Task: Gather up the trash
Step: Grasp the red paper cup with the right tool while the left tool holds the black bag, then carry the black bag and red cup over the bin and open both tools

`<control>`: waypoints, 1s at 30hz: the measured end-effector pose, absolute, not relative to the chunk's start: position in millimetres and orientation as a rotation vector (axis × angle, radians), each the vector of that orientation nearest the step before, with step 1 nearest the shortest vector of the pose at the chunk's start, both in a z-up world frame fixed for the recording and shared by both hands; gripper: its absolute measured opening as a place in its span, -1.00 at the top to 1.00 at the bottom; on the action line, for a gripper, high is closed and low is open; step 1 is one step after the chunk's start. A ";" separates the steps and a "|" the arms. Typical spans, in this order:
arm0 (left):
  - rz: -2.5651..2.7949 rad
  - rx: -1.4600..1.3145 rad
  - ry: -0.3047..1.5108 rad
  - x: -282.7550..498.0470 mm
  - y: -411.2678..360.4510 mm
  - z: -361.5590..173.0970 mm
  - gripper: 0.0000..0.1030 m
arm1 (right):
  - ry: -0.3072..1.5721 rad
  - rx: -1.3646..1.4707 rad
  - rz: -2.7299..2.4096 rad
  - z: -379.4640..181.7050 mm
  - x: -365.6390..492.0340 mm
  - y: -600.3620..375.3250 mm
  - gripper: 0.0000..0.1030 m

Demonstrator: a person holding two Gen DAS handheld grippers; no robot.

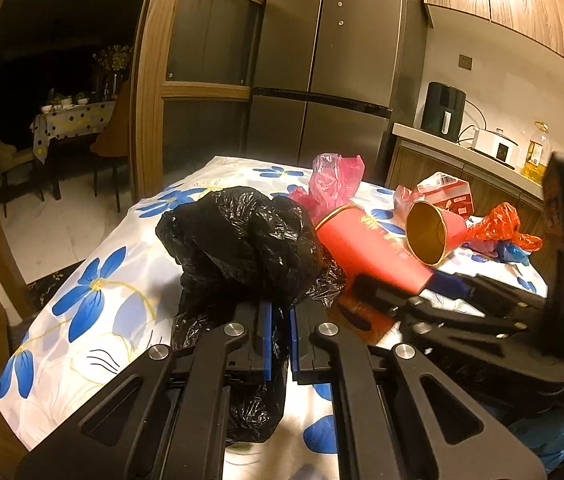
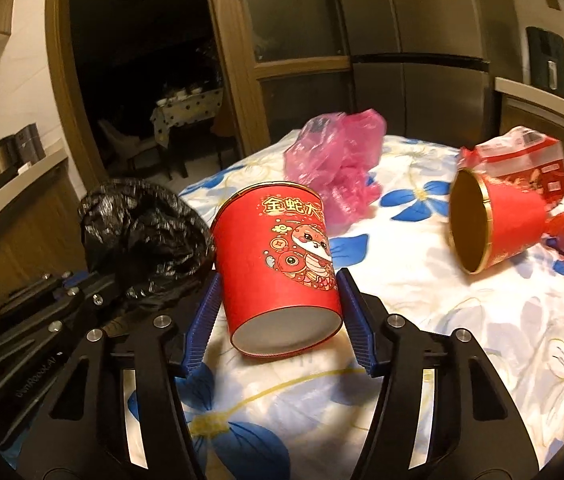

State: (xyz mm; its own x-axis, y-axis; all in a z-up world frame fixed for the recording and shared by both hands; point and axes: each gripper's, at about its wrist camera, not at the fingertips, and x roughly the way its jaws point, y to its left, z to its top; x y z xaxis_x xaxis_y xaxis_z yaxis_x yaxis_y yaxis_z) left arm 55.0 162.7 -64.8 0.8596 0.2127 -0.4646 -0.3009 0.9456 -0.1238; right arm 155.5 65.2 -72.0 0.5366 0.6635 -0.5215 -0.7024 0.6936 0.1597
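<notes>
At the near edge of the bench (image 2: 481, 340), which is covered by a white cloth printed with blue flowers, the left gripper (image 1: 280, 320) is seen with its jaws brought together on a fold of the black trash bag (image 1: 242, 236). The bag is bunched up above and ahead of the blue pads, and more of its film hangs down between the two fingers.

Just beside it, the right gripper (image 2: 278, 300) is held with its jaws on either side of a red paper cup (image 2: 282, 276). The cup is tipped, its grey base turned toward the camera and its rim leaning against the black bag. The blue pads stand right at the cup's two sides; whether they already press on it cannot be told, though a thin gap seems to be left on each side. No earlier view is given, so nothing is said of any motion.

Further in, toward the right edge of the bench, a second red cup (image 2: 493, 224) is laid on its side with its gold-lined mouth facing the near edge. Touching it from behind, a red and white wrapper (image 2: 529, 160) is seen, and an orange-red plastic bag (image 1: 501, 224) lies at the right edge.

Near the far edge, a crumpled pink plastic bag (image 2: 337, 160) is found, well apart from the second cup.
</notes>
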 end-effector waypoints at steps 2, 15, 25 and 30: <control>0.271 -0.190 0.469 56.2 161.1 -65.0 0.87 | 0.568 -0.066 0.786 -67.6 152.8 55.7 -0.12; 0.221 -0.123 0.486 77.6 114.4 -56.0 0.87 | 0.515 -0.004 0.614 -57.0 145.3 -22.0 -0.12; 0.111 -0.039 0.482 103.3 40.7 -45.7 0.87 | 0.466 0.065 0.458 -44.4 142.6 -104.2 -0.12; 0.032 0.002 0.473 116.5 -3.3 -40.1 0.87 | 0.448 0.105 0.358 -40.6 143.5 -154.7 -0.12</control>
State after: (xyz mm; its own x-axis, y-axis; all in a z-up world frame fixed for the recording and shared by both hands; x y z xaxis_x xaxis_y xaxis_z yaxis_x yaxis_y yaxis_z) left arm 116.5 -3.3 -40.1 0.8896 0.0318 -0.4556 -0.0308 0.9995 0.0096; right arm 143.5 -154.7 -40.6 0.8401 0.3606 -0.4052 -0.3149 0.9325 0.1771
